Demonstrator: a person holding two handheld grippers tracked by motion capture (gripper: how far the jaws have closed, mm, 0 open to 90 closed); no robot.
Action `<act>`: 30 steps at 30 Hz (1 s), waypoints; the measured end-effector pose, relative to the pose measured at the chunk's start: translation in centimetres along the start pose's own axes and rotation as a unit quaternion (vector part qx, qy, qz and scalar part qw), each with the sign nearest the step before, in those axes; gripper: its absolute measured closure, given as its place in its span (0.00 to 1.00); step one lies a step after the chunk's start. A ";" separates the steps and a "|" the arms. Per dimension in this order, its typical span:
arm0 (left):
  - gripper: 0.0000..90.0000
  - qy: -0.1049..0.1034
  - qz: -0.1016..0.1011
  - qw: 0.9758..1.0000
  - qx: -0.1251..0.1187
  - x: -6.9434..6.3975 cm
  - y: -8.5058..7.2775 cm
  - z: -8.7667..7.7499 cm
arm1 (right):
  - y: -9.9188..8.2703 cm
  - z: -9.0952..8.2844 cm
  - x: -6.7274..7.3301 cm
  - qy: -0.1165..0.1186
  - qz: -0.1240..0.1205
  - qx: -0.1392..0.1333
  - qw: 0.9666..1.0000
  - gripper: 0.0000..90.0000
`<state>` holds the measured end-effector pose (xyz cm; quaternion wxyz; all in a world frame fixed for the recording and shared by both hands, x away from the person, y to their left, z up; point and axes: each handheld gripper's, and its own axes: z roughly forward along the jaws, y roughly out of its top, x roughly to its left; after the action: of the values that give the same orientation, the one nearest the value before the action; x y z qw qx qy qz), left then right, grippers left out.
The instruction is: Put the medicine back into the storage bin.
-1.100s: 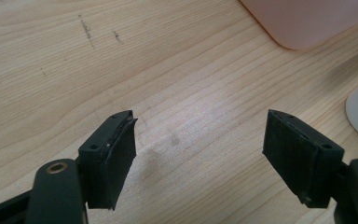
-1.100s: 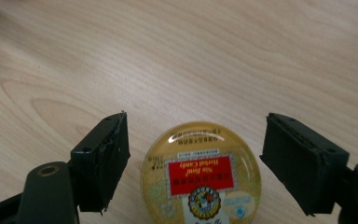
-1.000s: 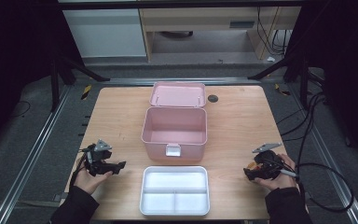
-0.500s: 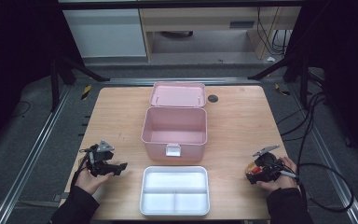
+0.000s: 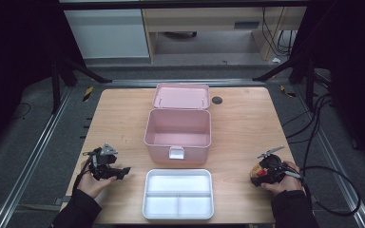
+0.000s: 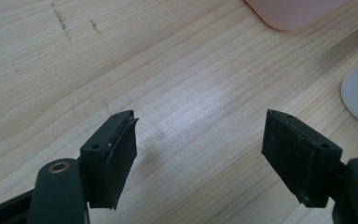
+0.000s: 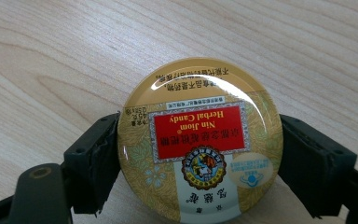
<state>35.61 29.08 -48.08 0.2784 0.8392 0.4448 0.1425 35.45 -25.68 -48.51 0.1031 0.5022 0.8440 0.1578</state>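
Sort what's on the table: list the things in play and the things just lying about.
In play:
- herbal candy tin, clamped in the right gripper
- open pink box
- white divided tray
- left gripper, jaws open over bare wood

Lying about:
- small dark disc beside the box lid

Looks like a lab set up for recording: a light wooden table [image 5: 247,128] standing alone on grey carpet, flanked by aluminium rails [image 5: 33,161] and black tripod legs [image 5: 71,71], with black cables [image 5: 323,142] trailing over the floor. Hemmed in by dark curtains at both sides; beyond, a white cabinet [image 5: 107,31] and a pale wooden desk [image 5: 204,21].
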 end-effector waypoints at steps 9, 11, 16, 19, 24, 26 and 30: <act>0.29 0.002 0.008 1.000 0.006 -0.4 0.2 0.3 | 0.2 0.1 -0.3 0.002 0.009 0.004 1.000 0.23; 0.29 0.000 0.007 1.000 0.005 -0.5 0.2 0.3 | 0.2 0.0 -0.4 0.007 0.010 0.001 1.000 0.23; 0.29 0.002 0.007 1.000 0.009 -0.2 0.1 0.5 | 0.3 -1.3 -0.6 0.000 0.014 -0.024 1.000 0.23; 0.29 0.001 0.006 1.000 0.010 -0.3 0.1 0.4 | 0.8 -2.0 -0.4 0.002 0.013 -0.035 0.999 0.23; 0.28 0.000 0.007 1.000 0.016 -0.4 0.1 0.6 | 1.9 -3.3 0.2 0.005 0.004 -0.050 0.999 0.23; 0.28 0.001 0.009 1.000 0.017 -0.4 0.1 0.6 | 2.4 -3.7 0.4 0.008 -0.001 -0.055 0.998 0.23; 0.28 0.003 0.005 1.000 0.015 -0.2 0.1 0.5 | 3.7 -4.5 0.9 0.010 -0.008 -0.065 0.998 0.23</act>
<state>35.79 28.69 -48.39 0.2635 0.8452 0.4433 0.1402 36.53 -23.97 -42.99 0.1280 0.4861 0.8369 0.2165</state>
